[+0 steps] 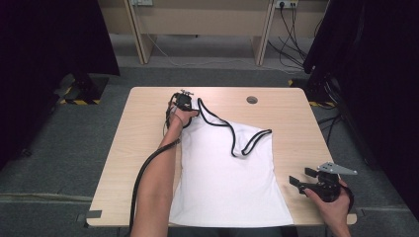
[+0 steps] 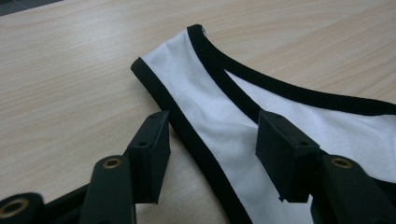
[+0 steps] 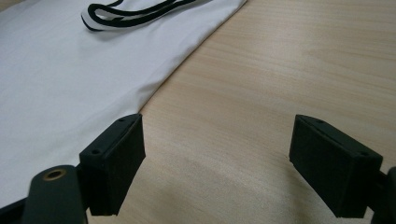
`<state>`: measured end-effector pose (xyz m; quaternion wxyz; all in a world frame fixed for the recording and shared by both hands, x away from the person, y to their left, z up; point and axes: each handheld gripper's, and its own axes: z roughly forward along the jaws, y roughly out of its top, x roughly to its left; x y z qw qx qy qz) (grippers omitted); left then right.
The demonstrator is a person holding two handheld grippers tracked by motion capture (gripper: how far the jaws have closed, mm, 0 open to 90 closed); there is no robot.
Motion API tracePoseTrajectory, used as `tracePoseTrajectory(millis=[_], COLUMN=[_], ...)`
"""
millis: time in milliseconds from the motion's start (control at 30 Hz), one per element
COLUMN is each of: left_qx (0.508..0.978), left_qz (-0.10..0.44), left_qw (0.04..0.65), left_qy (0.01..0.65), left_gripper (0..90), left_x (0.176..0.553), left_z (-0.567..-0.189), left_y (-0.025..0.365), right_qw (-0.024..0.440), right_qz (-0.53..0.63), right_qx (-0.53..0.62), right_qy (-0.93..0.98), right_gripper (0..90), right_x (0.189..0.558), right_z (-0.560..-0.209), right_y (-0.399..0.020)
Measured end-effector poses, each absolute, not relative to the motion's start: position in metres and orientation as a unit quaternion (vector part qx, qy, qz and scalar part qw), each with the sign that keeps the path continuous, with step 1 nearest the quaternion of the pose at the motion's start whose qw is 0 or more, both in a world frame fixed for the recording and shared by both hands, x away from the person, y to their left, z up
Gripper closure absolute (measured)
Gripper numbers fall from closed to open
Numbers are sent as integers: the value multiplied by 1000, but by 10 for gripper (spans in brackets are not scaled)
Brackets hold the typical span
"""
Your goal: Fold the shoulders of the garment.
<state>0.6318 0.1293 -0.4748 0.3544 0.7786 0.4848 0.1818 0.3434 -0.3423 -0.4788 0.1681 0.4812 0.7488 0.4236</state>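
A white tank top with black trim lies flat on the wooden table, hem toward the near edge. My left gripper is at the top's far left shoulder strap. In the left gripper view the jaws straddle that strap, low over it, with a gap at each pad; the left pad sits beside the black edging. The other strap is folded back onto the cloth. My right gripper stands wide open over bare wood, just right of the top's side edge.
A round grommet hole sits in the table's far side. Dark tape marks the near left corner. Beyond the table are grey carpet, a light desk with cables, and black curtains on both sides. Bare wood lies left and right of the top.
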Motion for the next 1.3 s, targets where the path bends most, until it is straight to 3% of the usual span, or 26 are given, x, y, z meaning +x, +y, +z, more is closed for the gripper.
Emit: tracePoseTrajectory(millis=[133,467,967,1300], left_qx=[785,802,803,800], left_qz=[188,174,151,172], left_qw=[350,355,403,422], left_qy=[475,448,412,390], left_gripper=[515,805,841,845], left_x=[633,632,614,591], left_z=[-475,-473,-449,-441], left_y=[128,121,114,113], right_qw=[169,166,166,165], right_qz=[423,423,424,427], right_qx=[480,480,481,484], right_qy=[750,750,749,746], right_gripper=[186,186,186,186], right_x=[343,344,344,344], right_z=[-479,-479,-479,-479], right_y=[-342,-342,-342,-343])
